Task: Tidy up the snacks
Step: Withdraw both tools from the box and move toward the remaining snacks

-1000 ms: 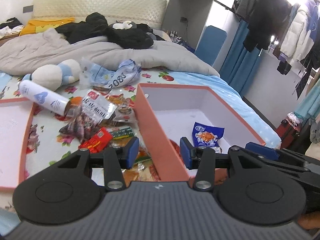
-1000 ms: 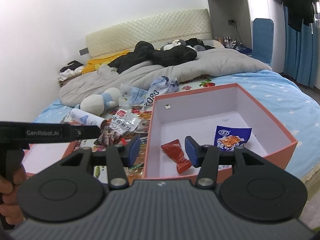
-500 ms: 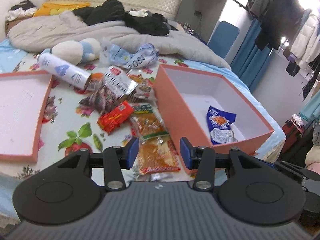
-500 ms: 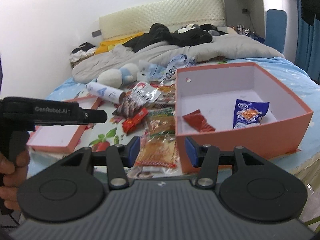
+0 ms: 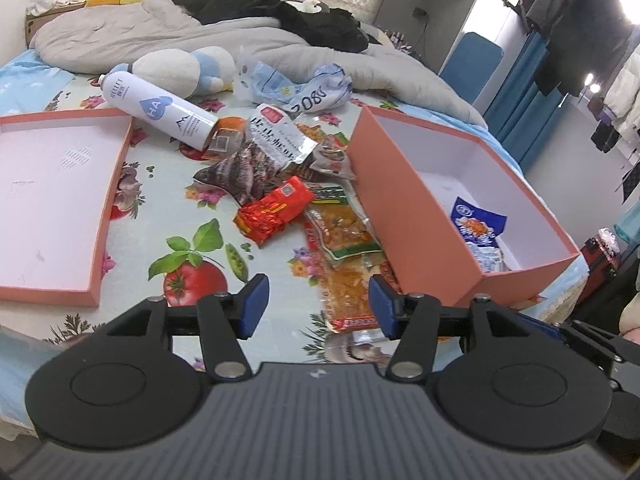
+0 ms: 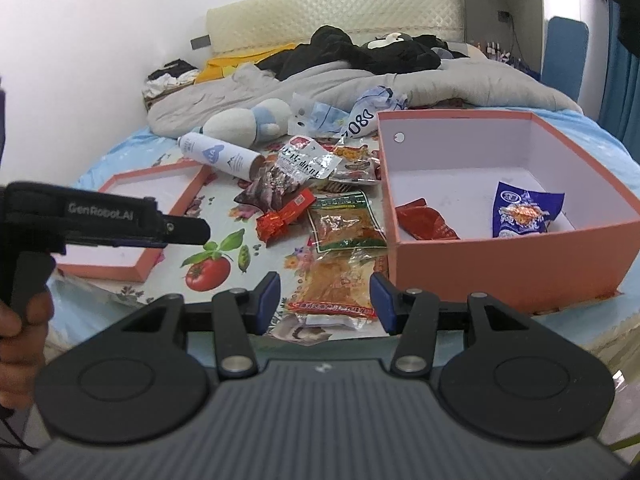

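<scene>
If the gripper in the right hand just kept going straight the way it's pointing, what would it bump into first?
Most likely the orange snack packet lying on the bedsheet beside the orange box. It sits right between the open fingertips of the right gripper, which holds nothing. Depth is hard to judge here.

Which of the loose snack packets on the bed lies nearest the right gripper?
The orange packet, showing between the right gripper fingers. The green-topped packet and the red packet lie farther up the bed.

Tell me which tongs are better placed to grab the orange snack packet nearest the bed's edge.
Right, probably: the right tongs frame the orange snack packet squarely between open jaws, while the left tongs sit off to its side.
</scene>
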Demonstrator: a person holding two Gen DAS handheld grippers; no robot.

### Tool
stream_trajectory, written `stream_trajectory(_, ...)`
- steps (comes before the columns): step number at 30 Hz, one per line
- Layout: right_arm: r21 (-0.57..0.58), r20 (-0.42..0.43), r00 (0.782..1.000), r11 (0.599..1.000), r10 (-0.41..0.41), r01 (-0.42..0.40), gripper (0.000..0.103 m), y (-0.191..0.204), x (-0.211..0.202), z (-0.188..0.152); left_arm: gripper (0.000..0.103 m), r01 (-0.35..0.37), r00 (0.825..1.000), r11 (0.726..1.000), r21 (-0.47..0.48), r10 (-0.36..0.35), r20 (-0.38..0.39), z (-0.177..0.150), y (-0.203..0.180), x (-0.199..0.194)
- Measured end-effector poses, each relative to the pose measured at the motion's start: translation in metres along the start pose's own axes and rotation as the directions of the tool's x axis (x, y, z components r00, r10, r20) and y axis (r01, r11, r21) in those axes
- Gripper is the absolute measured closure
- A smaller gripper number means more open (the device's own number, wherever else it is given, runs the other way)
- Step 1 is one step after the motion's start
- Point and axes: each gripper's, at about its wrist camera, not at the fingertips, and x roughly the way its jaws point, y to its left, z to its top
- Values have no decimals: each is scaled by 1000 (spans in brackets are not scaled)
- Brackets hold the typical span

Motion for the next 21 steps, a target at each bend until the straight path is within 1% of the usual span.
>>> stream_trajectory(3,-8,-10,1000,1000,4,-4,51,7,8,0,39,0,1000,1000,2,0,2,4,5,7)
stream_trajectory(6,-9,-31,999,1000,13,-13,51,14,18,0,35,0,1000,1000,-1,0,3,10,11,15)
stream_trajectory(8,-22,-38,999,1000,11,-12,51,20,25,1,35,-6,1000,1000,-9,6,5,15,17,21)
stream_trajectory(11,-33,-36,999,999,-8,6,51,28,35,3,35,-8,1000,1000,-14,8,2,23,25,32)
stream_trajectory(16,-15,-21,999,999,-45,45,51,32,55,3,35,-7,1000,999,-32,7,2,39,39,49)
stream_trajectory(21,15,-42,997,998,-58,59,51,31,76,1,35,-11,1000,998,-68,10,-16,50,53,69)
